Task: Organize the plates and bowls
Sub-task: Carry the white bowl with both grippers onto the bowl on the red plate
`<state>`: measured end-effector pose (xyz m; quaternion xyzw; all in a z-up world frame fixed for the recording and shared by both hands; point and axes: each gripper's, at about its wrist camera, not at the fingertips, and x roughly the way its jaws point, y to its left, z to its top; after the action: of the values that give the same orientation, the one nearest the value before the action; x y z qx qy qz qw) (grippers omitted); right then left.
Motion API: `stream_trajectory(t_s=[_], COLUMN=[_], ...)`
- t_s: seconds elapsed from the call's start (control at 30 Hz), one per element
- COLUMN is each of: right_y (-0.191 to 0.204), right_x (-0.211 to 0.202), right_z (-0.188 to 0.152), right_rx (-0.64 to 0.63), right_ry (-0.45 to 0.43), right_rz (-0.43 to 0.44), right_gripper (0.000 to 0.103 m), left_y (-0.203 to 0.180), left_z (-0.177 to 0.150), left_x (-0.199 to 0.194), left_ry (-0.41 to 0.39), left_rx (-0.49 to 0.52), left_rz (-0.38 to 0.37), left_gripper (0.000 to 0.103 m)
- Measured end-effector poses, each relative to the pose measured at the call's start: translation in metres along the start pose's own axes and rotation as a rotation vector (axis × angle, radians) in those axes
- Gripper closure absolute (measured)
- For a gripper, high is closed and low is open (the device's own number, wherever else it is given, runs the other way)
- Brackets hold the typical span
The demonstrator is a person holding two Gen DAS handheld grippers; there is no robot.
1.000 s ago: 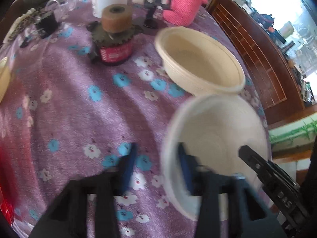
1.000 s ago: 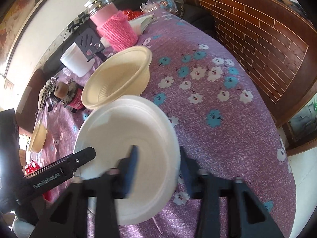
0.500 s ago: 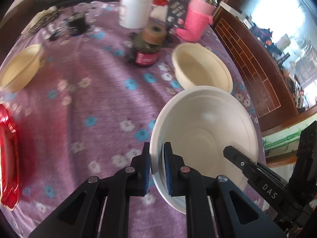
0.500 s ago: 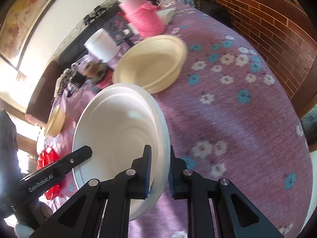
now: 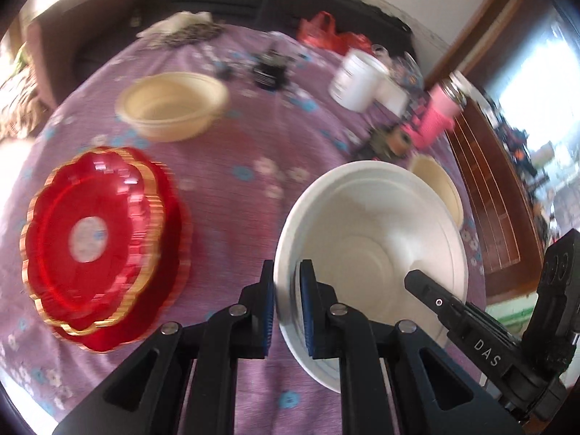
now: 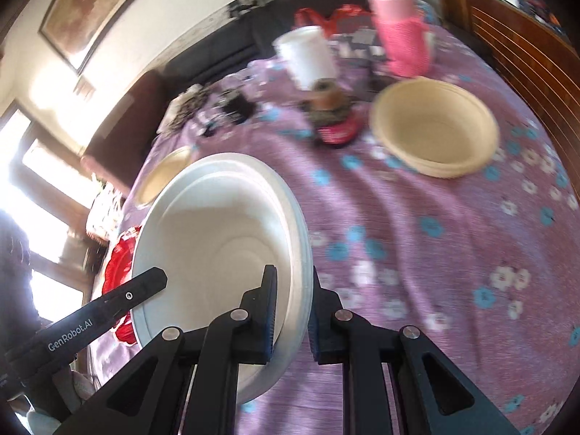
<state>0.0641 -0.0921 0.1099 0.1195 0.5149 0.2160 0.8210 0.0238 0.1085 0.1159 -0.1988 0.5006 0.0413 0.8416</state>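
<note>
Both grippers hold one white bowl (image 5: 373,232) above the purple flowered table. My left gripper (image 5: 286,304) is shut on its left rim. My right gripper (image 6: 293,308) is shut on its right rim; the bowl also shows in the right wrist view (image 6: 217,239). A stack of red plates with gold edges (image 5: 98,239) lies on the table to the left, seen behind the bowl in the right wrist view (image 6: 117,264). One cream bowl (image 5: 172,105) sits at the far left, also in the right view (image 6: 165,177). Another cream bowl (image 6: 435,134) sits at the right, partly hidden in the left view (image 5: 438,185).
A white tub (image 6: 308,58), a pink knitted jar (image 6: 402,40) and a dark jar topped with a tape roll (image 6: 330,108) stand at the back of the tablecloth (image 6: 417,253). A wooden slatted bench (image 5: 489,195) runs along the right edge. Small dark clutter (image 5: 268,69) lies at the far side.
Both grippers closed on the white bowl's rims, lifted it, and are swinging it left. The red plates have come into the left view. The scene is motion-blurred.
</note>
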Motion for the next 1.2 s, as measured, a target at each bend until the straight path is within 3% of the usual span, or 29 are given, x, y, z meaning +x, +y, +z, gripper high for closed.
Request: stream_trajectory(t_s=[0.57,0.77,1.2], right_y=[0.16,0.187,0.202], right_x=[0.073,0.102,0.129], right_z=[0.001,-0.004,-0.006], right_rx=[-0.263,-0.314,-0.342], right_ry=[0.099,0.142,0.176], right_rz=[0.095,0.088,0.032], right_gripper=[0.087,0.087,0.087], left_y=[0.158,0.196,0.217], left_z=[0.002,0.001,0.003], left_x=[-0.061,-0.057,-0.039], left_ry=[-0.098,-0.08,-0.043], left_rx=[-0.304,-0.36,-0.363], left_rz=[0.08,0.096,0.107], left_gripper=[0.09,0.09,0.09])
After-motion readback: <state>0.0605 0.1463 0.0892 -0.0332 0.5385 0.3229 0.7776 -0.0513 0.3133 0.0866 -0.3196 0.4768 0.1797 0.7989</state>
